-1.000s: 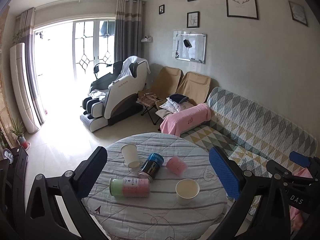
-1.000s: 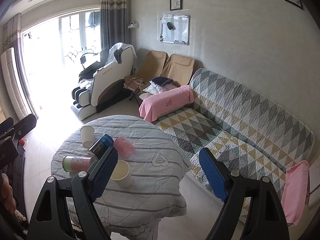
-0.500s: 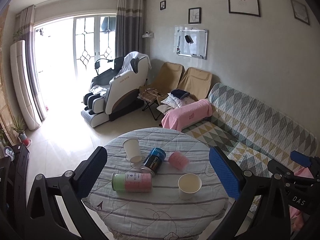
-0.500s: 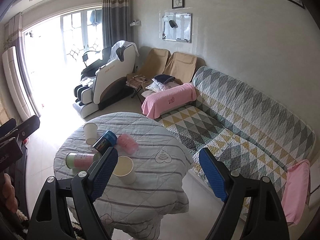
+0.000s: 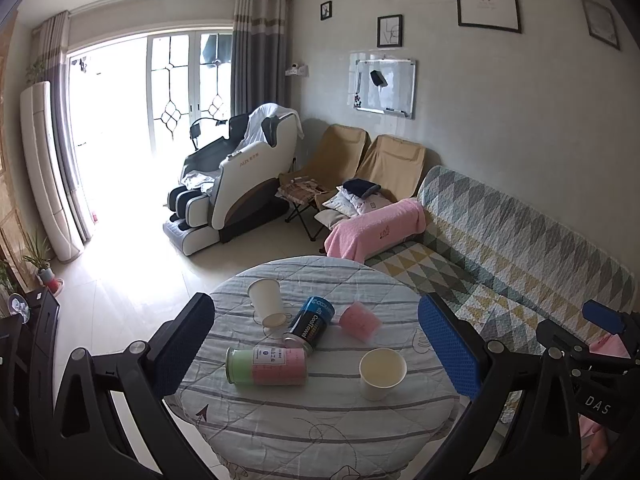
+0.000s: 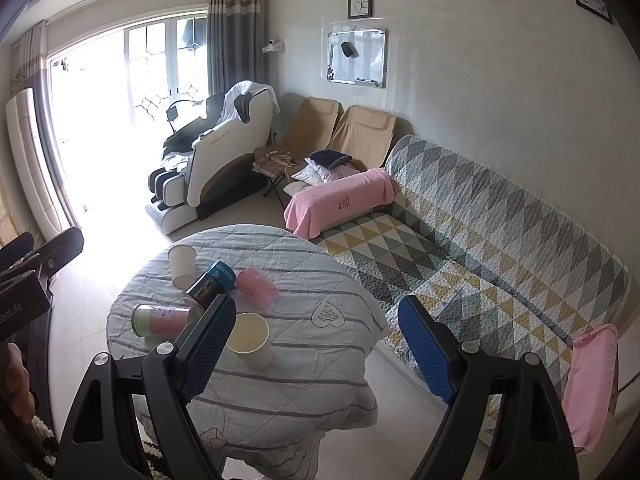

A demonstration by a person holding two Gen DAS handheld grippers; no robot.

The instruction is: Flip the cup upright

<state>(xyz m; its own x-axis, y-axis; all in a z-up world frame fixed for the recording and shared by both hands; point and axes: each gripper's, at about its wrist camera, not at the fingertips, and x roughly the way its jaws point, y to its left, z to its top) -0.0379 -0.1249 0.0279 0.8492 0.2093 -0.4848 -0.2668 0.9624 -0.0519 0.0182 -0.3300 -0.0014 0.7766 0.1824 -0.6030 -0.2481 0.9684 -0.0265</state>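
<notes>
Cup, pink [image 5: 360, 321], lying on its side near the middle of the round quilt-covered worktop [image 5: 320, 432], just right of a toppled blue can [image 5: 312, 322]. Also present: white paper cup [image 5: 266, 302], upside down at the far side; second paper cup [image 5: 382, 372], upright, nearest the viewer; green-and-pink canister [image 5: 266, 366], on its side.

Left gripper [image 5: 316, 354]: released, jaws wide, empty, held above and short of the worktop. Right gripper [image 6: 316, 350]: likewise spread and empty, off the worktop's near right edge.

Handling advice: approach the pink cup from its clear right flank, close across the wall near mid-body, avoid nudging the blue can, rotate to mouth-up, seat flat before letting go. Soft cloth may let it rock.
</notes>
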